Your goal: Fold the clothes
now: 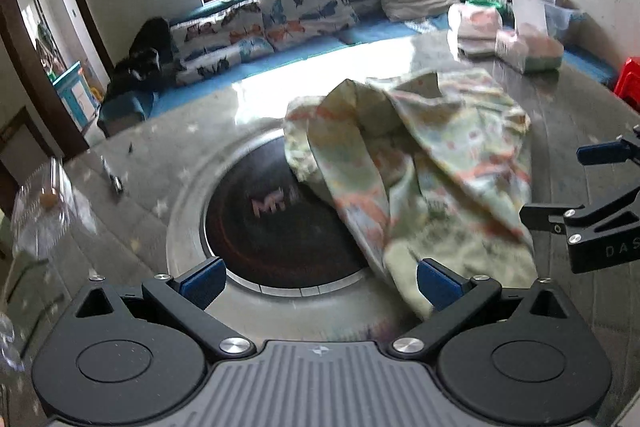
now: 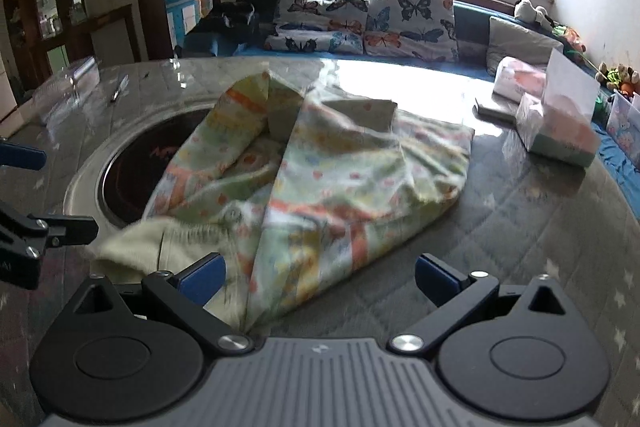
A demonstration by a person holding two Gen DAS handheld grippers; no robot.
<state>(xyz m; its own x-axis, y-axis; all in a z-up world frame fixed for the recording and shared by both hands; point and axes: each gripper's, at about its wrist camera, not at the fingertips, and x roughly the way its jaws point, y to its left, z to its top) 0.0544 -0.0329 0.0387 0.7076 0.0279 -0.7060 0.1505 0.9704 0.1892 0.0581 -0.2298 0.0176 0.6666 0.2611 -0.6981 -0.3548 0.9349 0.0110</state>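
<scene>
- Loosely heaped, the patterned garment (image 2: pixel 320 167) lies on the table (image 2: pixel 520 227), its near-left part overlapping the round dark burner (image 2: pixel 132 163) set into the tabletop.
- Its long axis runs from the burner's near side away toward the tissue packs (image 2: pixel 556 131); the ribbed pale hem (image 2: pixel 160 251) points at the cameras.
- Left hand-held gripper (image 1: pixel 318 277): fingers spread, holding nothing, one pad touching cloth.
- Right hand-held gripper (image 2: pixel 320 277): likewise released, cloth between its fingers.
</scene>
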